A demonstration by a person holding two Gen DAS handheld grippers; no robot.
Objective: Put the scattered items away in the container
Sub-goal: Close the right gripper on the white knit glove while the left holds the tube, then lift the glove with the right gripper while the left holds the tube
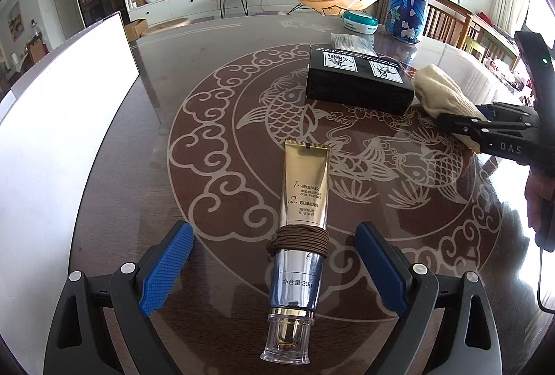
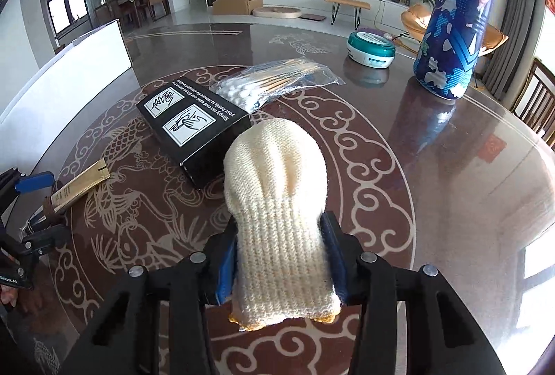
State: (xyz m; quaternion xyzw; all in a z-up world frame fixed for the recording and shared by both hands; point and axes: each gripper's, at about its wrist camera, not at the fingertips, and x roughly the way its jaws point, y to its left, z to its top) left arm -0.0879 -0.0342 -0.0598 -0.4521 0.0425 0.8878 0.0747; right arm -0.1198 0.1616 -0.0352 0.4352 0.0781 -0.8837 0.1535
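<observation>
A gold and silver cosmetic tube [image 1: 305, 187] with brown hair ties [image 1: 298, 238] wound around it lies on the patterned table. My left gripper [image 1: 274, 232] stands open around it, its blue pads [image 1: 166, 267] apart from the tube on both sides. My right gripper [image 2: 279, 236] is shut on a cream knitted glove [image 2: 277, 187], which it grips across the cuff end. In the left wrist view the right gripper [image 1: 485, 128] and the glove [image 1: 437, 90] show at the right edge. A white container [image 1: 69, 97] stands at the table's left side.
A black box [image 2: 194, 121] lies just beyond the glove, with a bag of cotton swabs [image 2: 274, 83] behind it. Farther back stand a teal round jar [image 2: 371, 49] and a tall blue cylinder [image 2: 454, 28]. Wooden chairs [image 1: 447, 21] line the table's right edge.
</observation>
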